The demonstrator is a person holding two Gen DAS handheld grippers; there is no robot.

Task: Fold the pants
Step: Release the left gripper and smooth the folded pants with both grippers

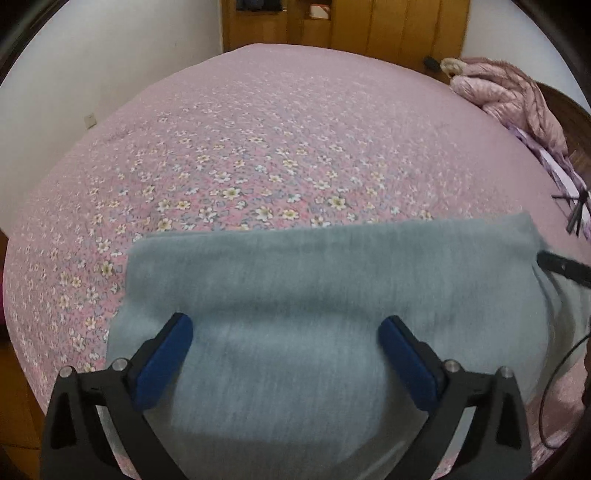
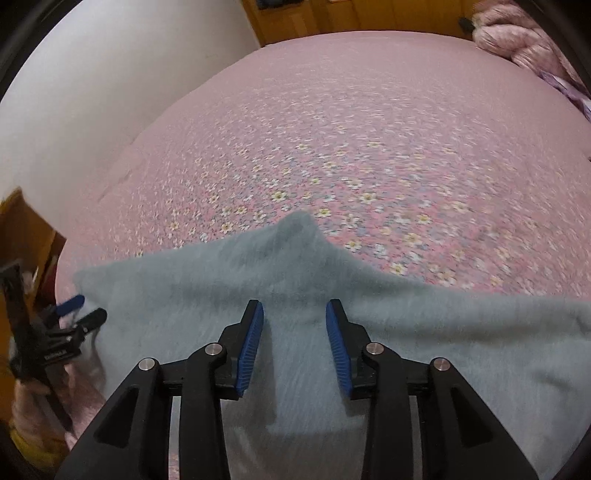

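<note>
Bed [image 1: 258, 122]: covered by a pink flowered sheet.
Pink quilted jacket [image 1: 509, 96]: heaped at the far right corner.
Wooden wardrobe [image 1: 388, 26]: seen behind the bed.
Wall [image 1: 110, 55]: white.

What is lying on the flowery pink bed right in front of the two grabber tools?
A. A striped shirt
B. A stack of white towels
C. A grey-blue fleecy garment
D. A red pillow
C: the pants, soft grey-blue cloth, lie spread on the pink floral bedspread beneath both sets of blue-padded fingers.
</note>
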